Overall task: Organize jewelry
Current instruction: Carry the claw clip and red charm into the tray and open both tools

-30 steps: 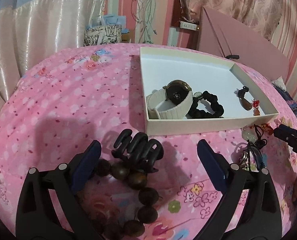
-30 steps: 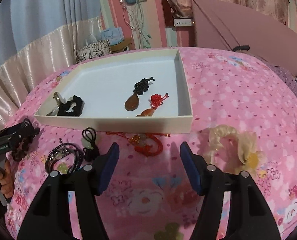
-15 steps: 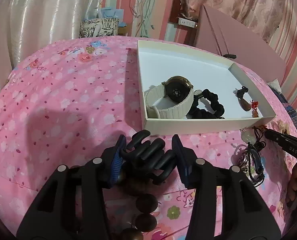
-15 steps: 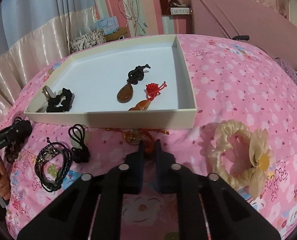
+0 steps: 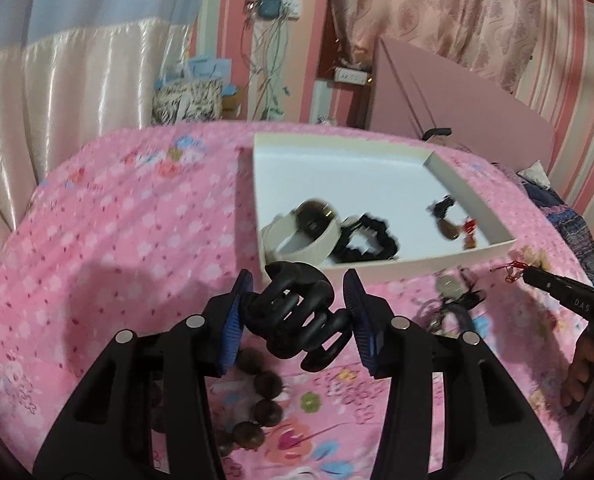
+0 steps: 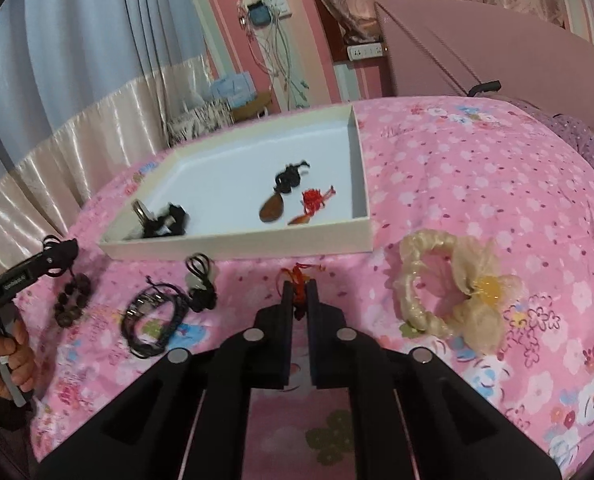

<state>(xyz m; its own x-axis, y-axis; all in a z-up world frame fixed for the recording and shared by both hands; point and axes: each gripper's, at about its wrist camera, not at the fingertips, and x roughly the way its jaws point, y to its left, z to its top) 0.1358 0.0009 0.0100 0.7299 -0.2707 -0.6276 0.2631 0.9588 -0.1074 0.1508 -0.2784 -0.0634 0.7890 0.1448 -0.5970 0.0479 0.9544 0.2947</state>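
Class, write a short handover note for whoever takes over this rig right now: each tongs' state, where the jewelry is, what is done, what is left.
Left tongs: shut on the black hair claw.
Right tongs: shut on the red knotted charm.
Done: watch, black scrunchie and two pendants lie in the white tray.
Left on the bedspread: wooden bead bracelet, black cord bracelets, cream scrunchie.

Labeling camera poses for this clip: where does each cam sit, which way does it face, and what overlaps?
Left wrist: rides the left tongs, looking forward over the pink bedspread at the white tray; its blue-padded fingers clamp a black hair claw.
Right wrist: rides the right tongs, facing the same tray from its other near corner; its fingers pinch a red knotted cord, and the person's left hand shows.
Shared: tray, bedspread, wooden bead bracelet.
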